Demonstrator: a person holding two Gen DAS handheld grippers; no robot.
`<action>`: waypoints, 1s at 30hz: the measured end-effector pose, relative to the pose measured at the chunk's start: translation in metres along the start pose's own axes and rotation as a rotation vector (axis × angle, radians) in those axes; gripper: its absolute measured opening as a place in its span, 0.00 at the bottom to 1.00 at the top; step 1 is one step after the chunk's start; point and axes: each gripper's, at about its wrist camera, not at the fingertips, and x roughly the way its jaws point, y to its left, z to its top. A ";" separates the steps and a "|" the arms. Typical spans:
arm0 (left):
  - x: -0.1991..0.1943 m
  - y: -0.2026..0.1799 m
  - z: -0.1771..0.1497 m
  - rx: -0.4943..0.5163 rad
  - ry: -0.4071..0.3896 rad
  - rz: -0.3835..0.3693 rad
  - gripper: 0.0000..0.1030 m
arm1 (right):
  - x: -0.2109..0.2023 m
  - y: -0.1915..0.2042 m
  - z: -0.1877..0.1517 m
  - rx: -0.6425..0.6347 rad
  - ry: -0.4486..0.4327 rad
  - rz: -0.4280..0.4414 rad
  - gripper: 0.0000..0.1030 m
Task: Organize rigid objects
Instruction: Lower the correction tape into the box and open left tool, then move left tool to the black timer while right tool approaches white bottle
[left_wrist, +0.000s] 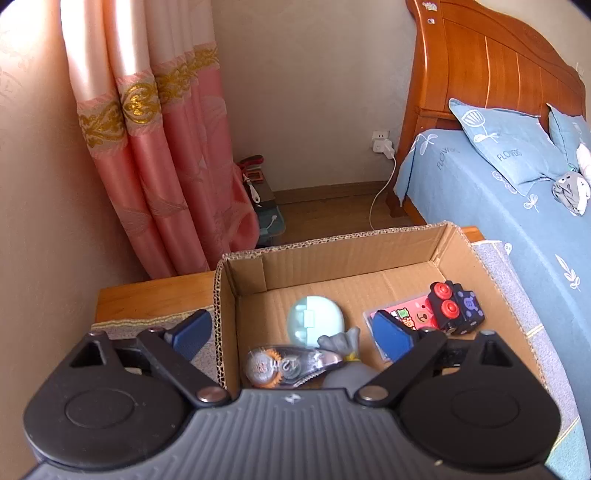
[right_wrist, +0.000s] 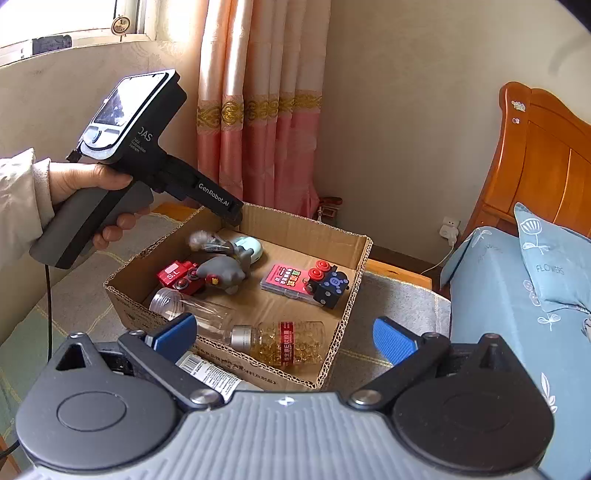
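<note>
Both grippers gape empty over the cardboard box (right_wrist: 343, 258): left gripper (left_wrist: 291, 336) above its near-left wall, right gripper (right_wrist: 284, 338) at its near edge. Sorting looks under way; the capsule bottle (right_wrist: 284, 343) inside that edge seems the next grab.

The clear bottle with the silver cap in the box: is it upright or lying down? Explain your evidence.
Lying down. The clear bottle rests on its side against the cardboard box wall, cap pointing sideways.

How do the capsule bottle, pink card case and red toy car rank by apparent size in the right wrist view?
1. Capsule bottle, though it lies nearest the camera, which inflates it.
2 and 3. Pink card case and red toy car look alike; no ranking.
</note>
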 end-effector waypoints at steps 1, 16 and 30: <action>-0.004 0.000 -0.001 0.001 -0.006 0.007 0.93 | 0.001 0.001 -0.001 0.001 0.003 0.001 1.00; -0.087 -0.004 -0.033 0.082 -0.071 0.033 0.98 | 0.004 0.017 -0.013 0.069 0.048 0.000 1.00; -0.114 -0.019 -0.151 -0.023 -0.075 0.125 0.98 | 0.017 0.014 -0.067 0.334 0.087 -0.094 1.00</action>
